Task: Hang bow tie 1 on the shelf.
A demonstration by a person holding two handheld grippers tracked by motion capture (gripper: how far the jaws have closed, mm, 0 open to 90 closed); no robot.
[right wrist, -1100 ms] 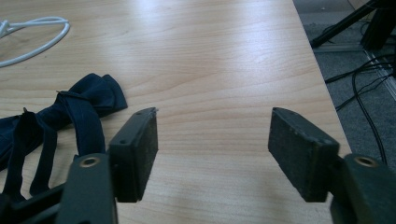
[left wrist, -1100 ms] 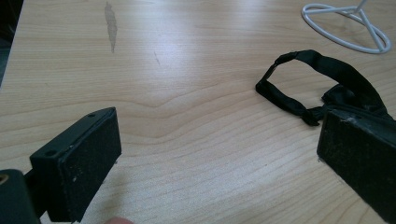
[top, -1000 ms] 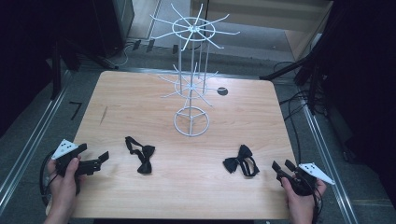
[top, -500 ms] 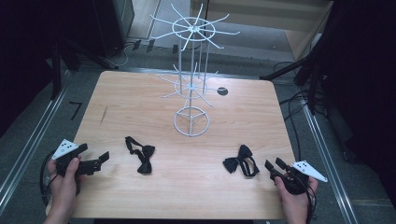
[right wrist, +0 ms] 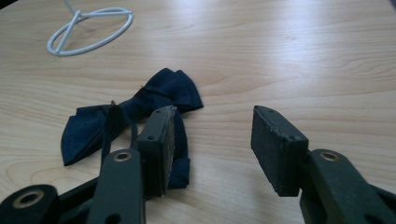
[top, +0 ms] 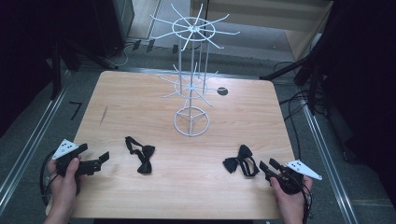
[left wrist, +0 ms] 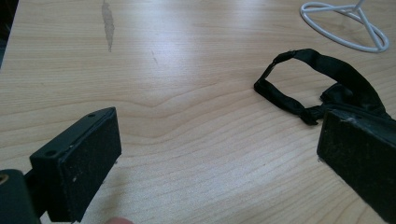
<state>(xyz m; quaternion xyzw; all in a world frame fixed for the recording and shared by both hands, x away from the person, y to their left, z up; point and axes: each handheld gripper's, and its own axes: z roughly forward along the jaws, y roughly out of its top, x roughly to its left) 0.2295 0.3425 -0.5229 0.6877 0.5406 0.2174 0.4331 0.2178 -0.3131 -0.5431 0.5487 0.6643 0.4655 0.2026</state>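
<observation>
**Right claw half open beside a bow tie, left claw wide apart near the other**

Right claw (top: pixel 267 166) is seen at the near right corner of the counter (top: pixel 140 98), gripped by the person's right hand (top: pixel 290 193). Its jaws have just been closing and are now held partly open, about half their spread, with bare wood between the pads. In the right gripper view the dark bow tie (right wrist: pixel 135 112) is found just ahead of the claw and to its left, lying flat on the counter; one end of its band is passed behind the left jaw, and whether cloth and jaw are touching cannot be told. In the high view this bow tie (top: pixel 240 161) is placed just beyond the jaw tips, towards the middle of the counter.

Left claw (top: pixel 95 161) is held by the left hand (top: pixel 63 179) at the near left corner, with its jaws spread wide and nothing between them. A second black bow tie (top: pixel 140 154) is laid near it, apart from the jaws; in the left gripper view its looped band (left wrist: pixel 303 79) is seen ahead and to the right, partly hidden by the right jaw.

Farther beyond both claws, a white wire rack (top: pixel 191 88) is stood upright on its ring base, well apart from either bow tie.
</observation>
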